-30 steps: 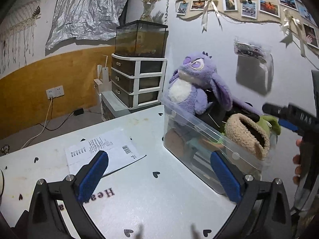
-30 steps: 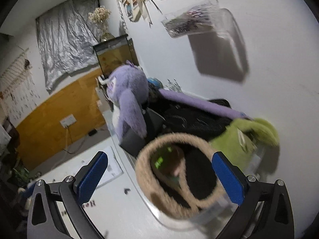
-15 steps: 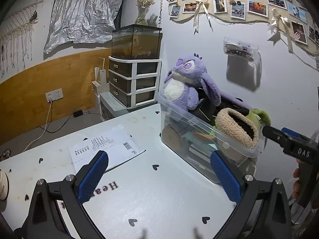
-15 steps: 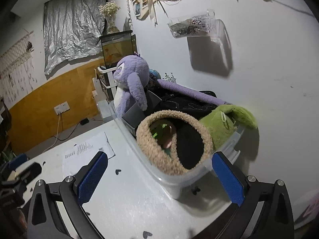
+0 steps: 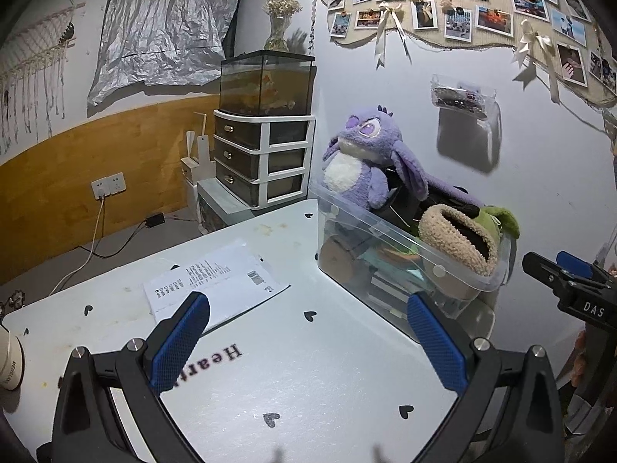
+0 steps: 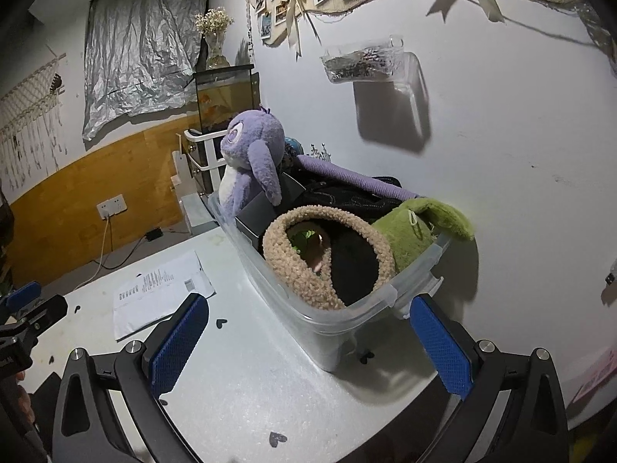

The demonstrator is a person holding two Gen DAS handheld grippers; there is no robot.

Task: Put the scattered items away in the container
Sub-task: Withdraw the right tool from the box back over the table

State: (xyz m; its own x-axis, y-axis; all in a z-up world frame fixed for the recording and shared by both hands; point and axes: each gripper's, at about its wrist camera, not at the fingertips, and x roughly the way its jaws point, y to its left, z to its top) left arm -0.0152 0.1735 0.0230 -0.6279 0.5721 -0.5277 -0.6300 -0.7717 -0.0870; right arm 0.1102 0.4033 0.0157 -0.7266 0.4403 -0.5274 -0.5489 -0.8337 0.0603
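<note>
Both tongs [image 5: 308, 335] [image 6: 310, 341] gape above heart-printed white table [image 5: 308, 378].

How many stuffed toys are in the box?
2: a purple toy sitting up at the far end of the clear box, and a green toy at the near end. More may be buried.

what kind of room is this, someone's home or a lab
Most likely a lived-in home room, perhaps a bedroom: a photo board on the wall, a fish tank on plastic drawers, and a purple plush in the clear bin.
</note>
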